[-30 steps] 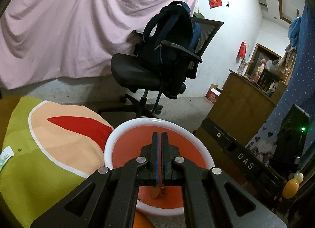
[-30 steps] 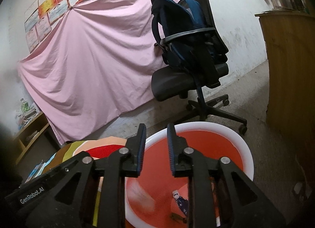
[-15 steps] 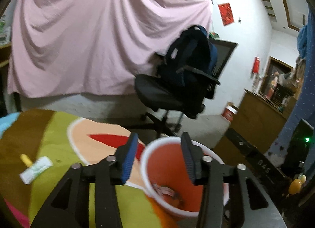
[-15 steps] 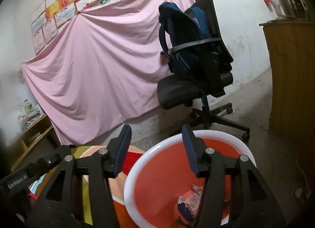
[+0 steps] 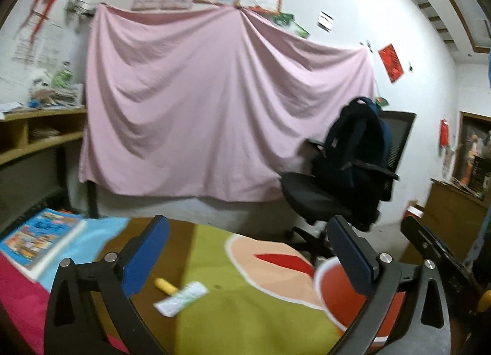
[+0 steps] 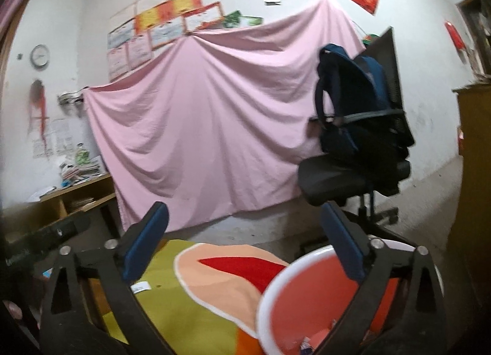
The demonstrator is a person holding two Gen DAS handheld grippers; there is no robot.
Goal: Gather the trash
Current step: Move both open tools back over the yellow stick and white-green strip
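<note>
Between the wide-open, empty fingers of the left gripper (image 5: 248,255), a white wrapper (image 5: 180,298) and a small yellow piece (image 5: 165,285) are lying on the colourful cloth (image 5: 245,309), touching each other. Nearer the right gripper (image 6: 244,240), also spread open and carrying nothing, the orange bin (image 6: 307,302) is standing with some trash already inside. Farther back, a backpack (image 5: 356,146) is sitting on an office chair (image 5: 319,198). I judge the next pickup is beginning: the left gripper needs to be lowering onto the wrapper.

I see a pink sheet (image 5: 214,115) draping the white wall (image 5: 423,57) ahead; right of my tongs, a backpack (image 5: 356,143) sits on a black chair (image 5: 325,198).
</note>
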